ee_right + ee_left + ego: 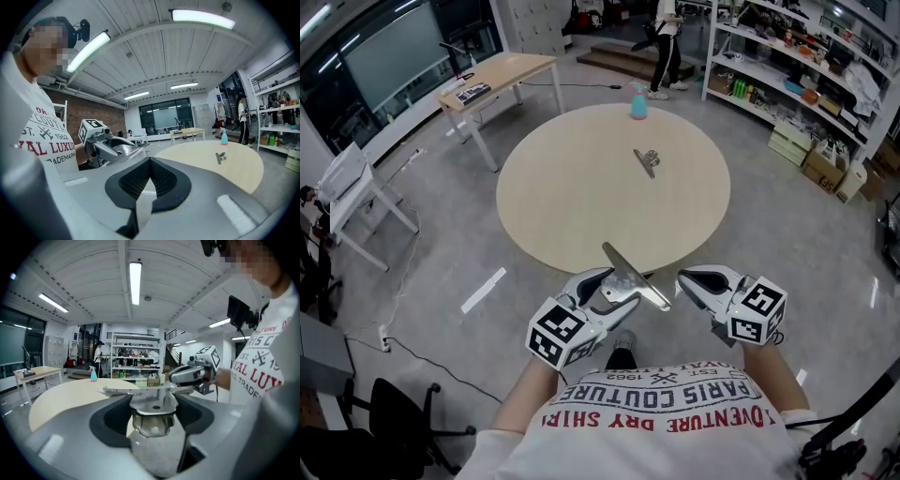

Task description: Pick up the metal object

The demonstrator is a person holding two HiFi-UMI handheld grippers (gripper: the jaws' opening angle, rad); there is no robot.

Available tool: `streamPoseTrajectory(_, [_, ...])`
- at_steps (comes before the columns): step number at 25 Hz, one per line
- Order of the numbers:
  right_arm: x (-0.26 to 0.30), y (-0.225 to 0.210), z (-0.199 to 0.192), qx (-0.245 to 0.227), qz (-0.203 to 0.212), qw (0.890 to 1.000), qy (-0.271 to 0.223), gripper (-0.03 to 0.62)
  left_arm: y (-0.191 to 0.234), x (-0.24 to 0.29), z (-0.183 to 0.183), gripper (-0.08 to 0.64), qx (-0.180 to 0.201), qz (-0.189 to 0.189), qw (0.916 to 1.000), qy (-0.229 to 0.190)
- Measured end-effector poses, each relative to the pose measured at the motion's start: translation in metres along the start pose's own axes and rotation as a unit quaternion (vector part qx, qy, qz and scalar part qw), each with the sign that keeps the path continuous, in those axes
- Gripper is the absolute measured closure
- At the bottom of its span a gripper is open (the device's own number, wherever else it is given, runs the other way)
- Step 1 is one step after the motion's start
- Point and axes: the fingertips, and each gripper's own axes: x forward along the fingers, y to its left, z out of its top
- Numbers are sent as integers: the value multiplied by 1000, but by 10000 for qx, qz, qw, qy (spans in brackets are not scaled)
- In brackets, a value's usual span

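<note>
Metal object (635, 279) clamped in left claw (153, 405)

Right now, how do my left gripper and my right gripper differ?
The left gripper's jaws stand apart, clamped on a metal piece. The right gripper's jaws are closed together. The left gripper carries that piece, whereas the right gripper holds nothing. Both are held close together by the near edge of the round table, and each bears a cube with square markers.
</note>
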Motion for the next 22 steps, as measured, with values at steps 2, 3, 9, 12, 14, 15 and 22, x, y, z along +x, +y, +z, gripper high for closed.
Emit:
streamPoseTrajectory(2, [0,-1,0,-11,-7,10000,-23,591,1,1,1,275,28,11,10000,-2])
streamPoseTrajectory(3, [0,-2,1,-4,0,10000,-35,591,1,2,2,275,46,12,10000,-4])
streamPoseTrajectory(9, [1,-10,3,2,3,10000,-26,591,7,8,8,275,48,20,10000,-27])
streamPoseTrajectory(12, [0,-14,1,12,-7,10000,16,591,8,12,10,275,36,-18,10000,-35])
streamPoseTrajectory(14, [1,-18,0,30,-10,10000,16,591,9,15,10,275,32,-22,10000,-15])
streamPoseTrajectory(15, [2,-19,1,41,-7,10000,16,591,10,16,10,275,30,-26,10000,-4])
streamPoseTrajectory(22, [6,-24,-4,78,35,10000,44,592,13,22,6,275,19,-43,10000,23])
